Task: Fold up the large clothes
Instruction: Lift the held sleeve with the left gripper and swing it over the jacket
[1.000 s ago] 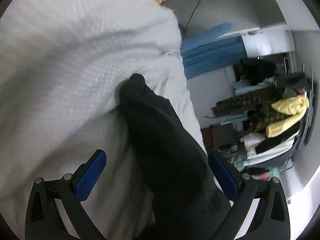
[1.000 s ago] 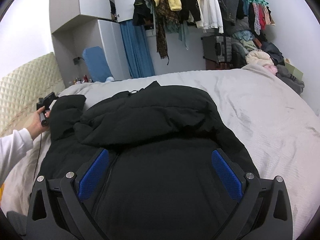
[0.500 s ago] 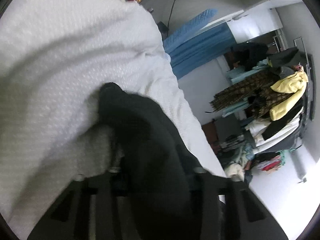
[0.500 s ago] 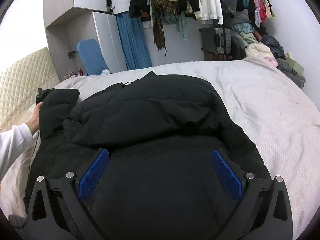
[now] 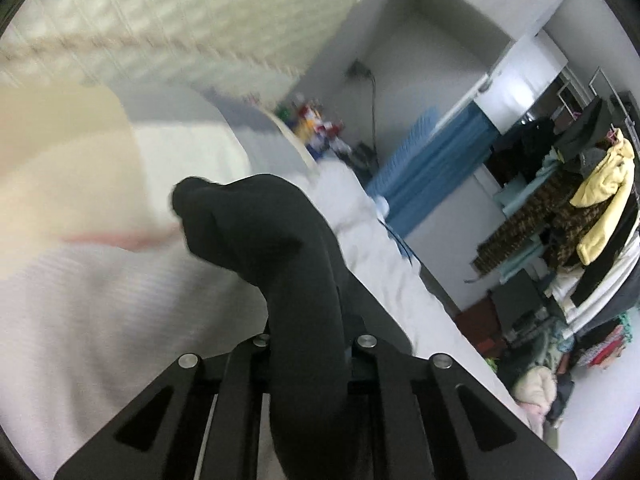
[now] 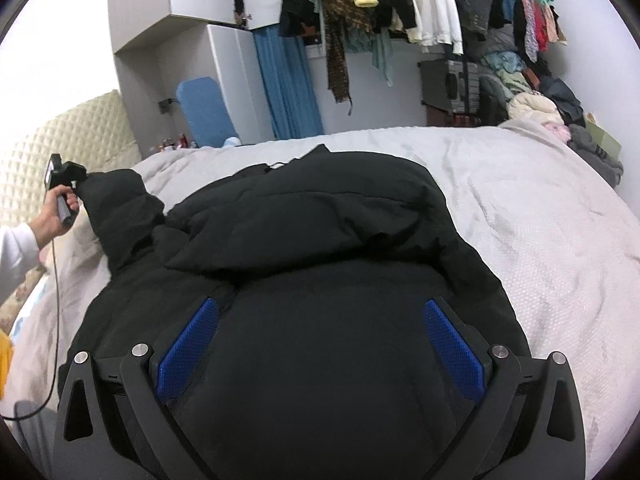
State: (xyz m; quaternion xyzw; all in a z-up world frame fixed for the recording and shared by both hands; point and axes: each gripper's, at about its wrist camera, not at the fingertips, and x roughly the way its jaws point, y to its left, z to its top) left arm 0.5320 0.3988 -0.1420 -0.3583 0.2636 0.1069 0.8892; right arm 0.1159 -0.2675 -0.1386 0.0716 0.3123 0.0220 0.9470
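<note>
A large black padded jacket (image 6: 312,216) lies spread on the pale bed cover (image 6: 540,240). In the left wrist view my left gripper (image 5: 308,344) has its jaws closing on the jacket's black sleeve (image 5: 272,240), which rises out between them and droops at its cuff. The right wrist view shows that same left gripper (image 6: 66,172), held by a hand (image 6: 52,216), at the far left with the sleeve (image 6: 116,208) lifted off the bed. My right gripper (image 6: 320,344) hovers open low over the jacket's near part, and its blue pads (image 6: 188,344) stand wide apart.
A quilted cream headboard (image 6: 60,148) stands at the left end of the bed. Behind the bed hang a blue curtain (image 6: 288,80) and a crowded clothes rail (image 6: 400,0). A heap of clothes (image 6: 540,96) sits at the back right. A cable (image 6: 54,300) trails from the left gripper.
My left gripper closed on the sleeve and rose, lifting it off the bed; its view now takes in the headboard. The right gripper has stayed open over the jacket.
</note>
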